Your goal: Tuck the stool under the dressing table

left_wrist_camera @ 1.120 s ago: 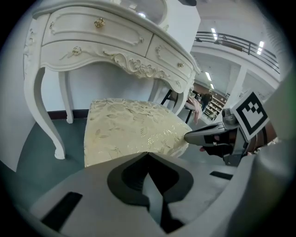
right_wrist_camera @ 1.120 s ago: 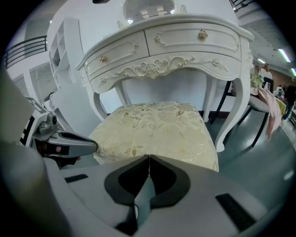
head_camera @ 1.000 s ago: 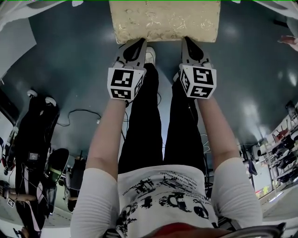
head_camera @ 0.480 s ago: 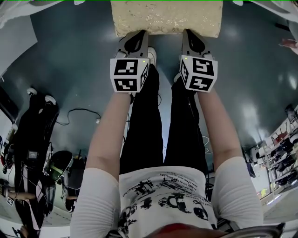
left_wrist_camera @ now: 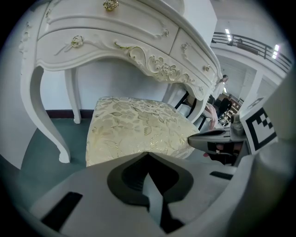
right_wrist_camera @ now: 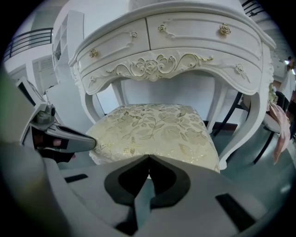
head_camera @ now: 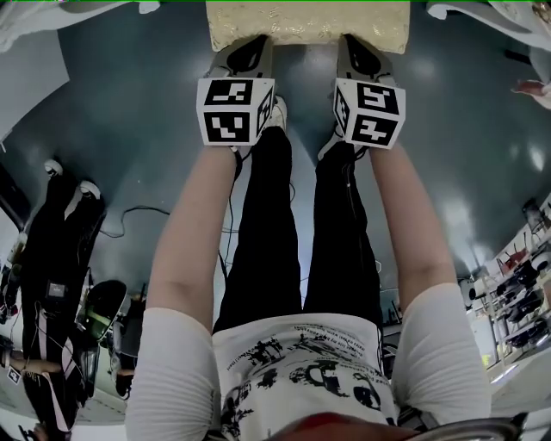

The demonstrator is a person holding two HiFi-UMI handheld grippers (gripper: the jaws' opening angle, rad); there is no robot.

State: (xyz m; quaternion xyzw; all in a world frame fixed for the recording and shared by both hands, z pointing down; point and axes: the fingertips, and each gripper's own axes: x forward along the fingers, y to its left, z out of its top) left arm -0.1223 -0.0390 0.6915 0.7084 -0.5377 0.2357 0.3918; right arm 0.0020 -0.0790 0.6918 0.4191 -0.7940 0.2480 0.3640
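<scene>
The stool (head_camera: 306, 21), with a cream and gold floral cushion, lies at the top edge of the head view. My left gripper (head_camera: 250, 45) and right gripper (head_camera: 357, 45) are side by side, tips against its near edge. Seen from the left gripper view, the stool (left_wrist_camera: 134, 129) stands partly under the white carved dressing table (left_wrist_camera: 115, 41), and the left gripper (left_wrist_camera: 148, 153) is shut and empty. The right gripper (right_wrist_camera: 149, 156) is shut and empty too, at the near side of the stool (right_wrist_camera: 157, 127), below the dressing table's drawers (right_wrist_camera: 175, 41).
The floor is dark teal. Black equipment and cables (head_camera: 60, 250) lie at the left and a cluttered rack (head_camera: 525, 284) at the right. Right of the table stand black chair legs (right_wrist_camera: 259, 120) and a pink cloth (right_wrist_camera: 280, 129). My legs and feet are just behind the stool.
Both grippers have moved forward against the stool. The stool has slid away from me, so less of its cushion shows at the top of the head view.
</scene>
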